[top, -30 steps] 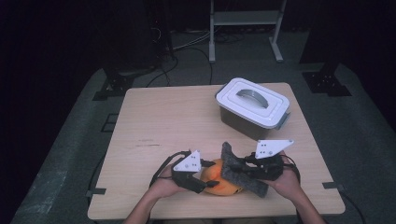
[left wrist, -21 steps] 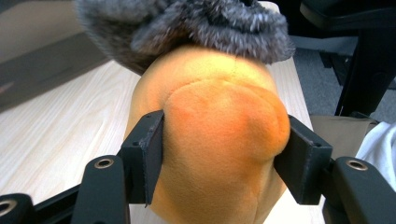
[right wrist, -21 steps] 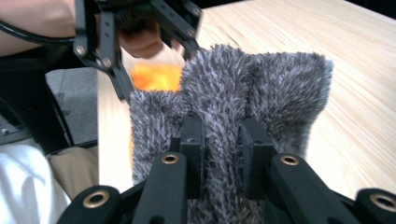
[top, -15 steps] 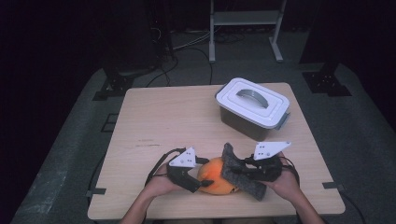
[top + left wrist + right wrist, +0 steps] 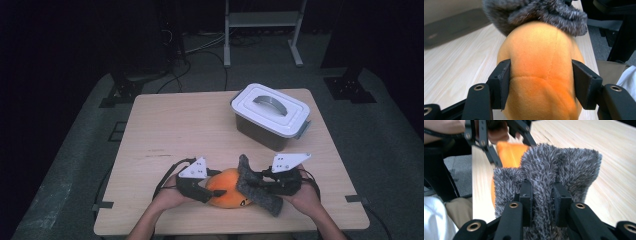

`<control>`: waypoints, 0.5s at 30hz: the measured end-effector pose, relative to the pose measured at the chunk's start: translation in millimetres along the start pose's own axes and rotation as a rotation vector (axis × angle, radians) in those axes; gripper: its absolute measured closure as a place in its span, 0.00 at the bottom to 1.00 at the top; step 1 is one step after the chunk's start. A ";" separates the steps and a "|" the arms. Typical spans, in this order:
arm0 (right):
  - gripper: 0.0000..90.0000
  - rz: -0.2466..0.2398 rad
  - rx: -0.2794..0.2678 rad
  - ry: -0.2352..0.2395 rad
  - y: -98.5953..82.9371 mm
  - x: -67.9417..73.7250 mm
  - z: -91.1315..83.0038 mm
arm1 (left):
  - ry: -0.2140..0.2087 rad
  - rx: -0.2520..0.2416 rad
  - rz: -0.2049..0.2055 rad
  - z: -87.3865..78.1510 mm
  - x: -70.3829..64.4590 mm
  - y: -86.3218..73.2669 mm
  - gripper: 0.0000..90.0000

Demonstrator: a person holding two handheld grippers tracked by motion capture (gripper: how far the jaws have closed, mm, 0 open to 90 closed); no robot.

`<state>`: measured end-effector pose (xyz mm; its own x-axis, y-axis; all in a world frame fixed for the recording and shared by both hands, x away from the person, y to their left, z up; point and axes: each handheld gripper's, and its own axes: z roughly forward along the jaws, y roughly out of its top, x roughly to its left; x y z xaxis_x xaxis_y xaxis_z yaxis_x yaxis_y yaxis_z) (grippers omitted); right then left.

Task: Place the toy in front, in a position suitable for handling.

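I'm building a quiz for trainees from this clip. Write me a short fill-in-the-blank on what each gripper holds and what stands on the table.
1. The left gripper is clamped on an ____ plush.
2. The right gripper pinches a fuzzy ____ fabric.
3. The white box at the table's far right has its lid ____.

Missing words: orange; grey; on

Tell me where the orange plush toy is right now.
In the high view the orange plush toy lies near the table's front edge, clamped by the left gripper, with the grey furry cloth in the right gripper against its right side.
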<state>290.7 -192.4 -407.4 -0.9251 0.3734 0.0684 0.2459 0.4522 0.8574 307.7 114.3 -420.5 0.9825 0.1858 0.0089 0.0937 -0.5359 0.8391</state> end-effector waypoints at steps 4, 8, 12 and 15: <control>0.80 0.030 0.031 -0.009 -6.5 -6.9 -1.8 | 0.001 -0.005 -0.029 -4.0 3.8 -4.7 0.42; 0.80 0.041 -0.026 0.002 0.8 -4.7 -6.1 | -0.004 -0.006 -0.023 -3.9 3.5 -4.2 0.41; 0.80 0.009 -0.024 0.020 7.6 2.6 -0.1 | -0.008 -0.003 -0.021 -3.7 3.1 -3.4 0.41; 0.79 0.005 0.012 0.020 0.8 -0.1 4.2 | -0.009 0.001 -0.023 -3.2 2.3 -2.7 0.41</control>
<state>292.2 -188.7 -408.9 -0.9295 0.3593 0.0830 0.2539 0.4604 0.8506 309.2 118.9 -421.0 0.9815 0.1906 -0.0159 0.1169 -0.5320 0.8386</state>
